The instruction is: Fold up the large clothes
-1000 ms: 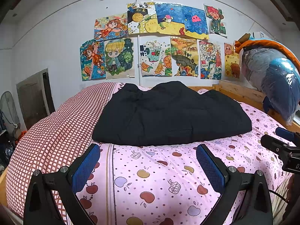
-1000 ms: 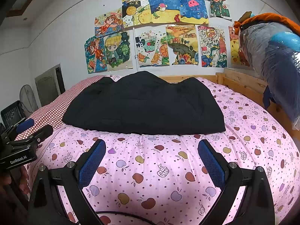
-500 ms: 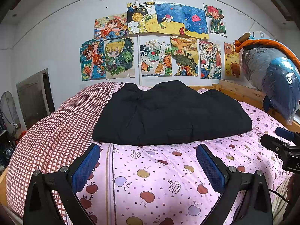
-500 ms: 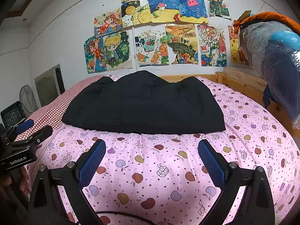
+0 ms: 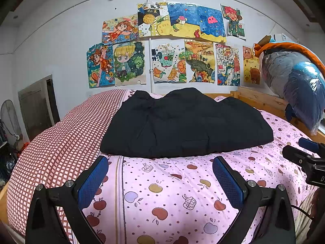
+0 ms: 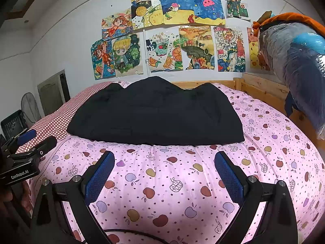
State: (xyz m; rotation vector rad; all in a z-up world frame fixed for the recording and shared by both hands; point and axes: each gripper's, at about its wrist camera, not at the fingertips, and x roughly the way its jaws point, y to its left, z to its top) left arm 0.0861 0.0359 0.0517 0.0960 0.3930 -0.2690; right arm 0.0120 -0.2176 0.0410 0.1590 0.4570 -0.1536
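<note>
Black garment (image 5: 186, 124): folded flat, frame centre, on pink apple-print quilt (image 5: 172, 193). Left gripper (image 5: 160, 180) and right gripper (image 6: 164, 174): jaws spread wide, empty, lower frame, apart from garment.

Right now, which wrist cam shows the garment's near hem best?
Right wrist: the garment sits centred, its near hem runs unbroken corner to corner above the open right tool. Left wrist shows the garment whole too, but offset right of the open left tool.
</note>
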